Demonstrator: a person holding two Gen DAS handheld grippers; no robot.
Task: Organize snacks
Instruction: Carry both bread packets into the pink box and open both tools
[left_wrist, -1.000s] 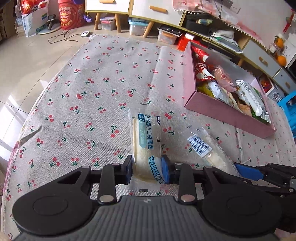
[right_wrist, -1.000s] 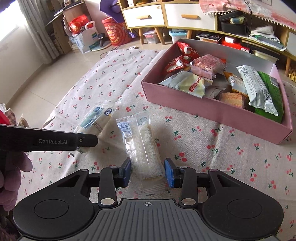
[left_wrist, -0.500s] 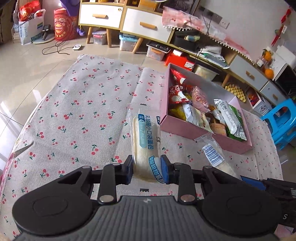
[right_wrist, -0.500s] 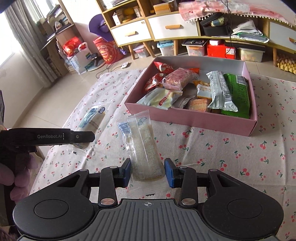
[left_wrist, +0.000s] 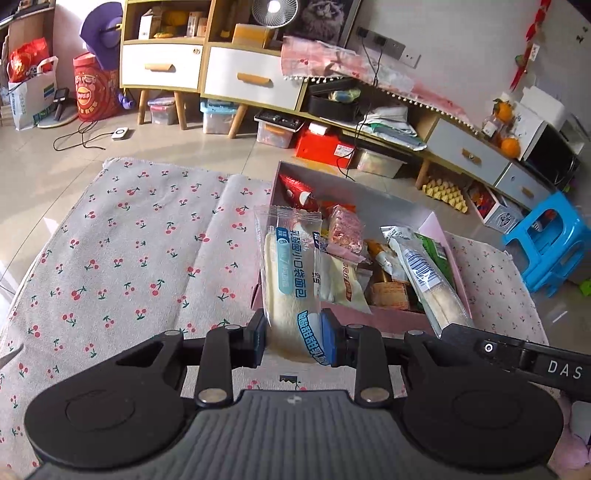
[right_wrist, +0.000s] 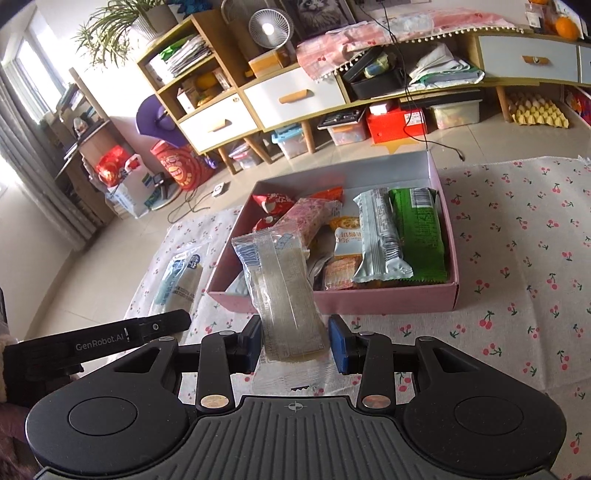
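The left gripper (left_wrist: 293, 341) is pinching a white bread packet with blue label (left_wrist: 291, 280) between its jaws, holding it in the air above the near left corner of the pink cardboard box (left_wrist: 388, 317). The right gripper (right_wrist: 293, 341) is clamping a clear plastic packet of pale bread (right_wrist: 284, 295) over the box's near edge. The box is sitting on the cherry-print cloth (left_wrist: 129, 258), full of snacks.

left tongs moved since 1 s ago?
Yes. The left tongs, shut on the bread packet, rose off the cherry-print cloth toward the pink box.
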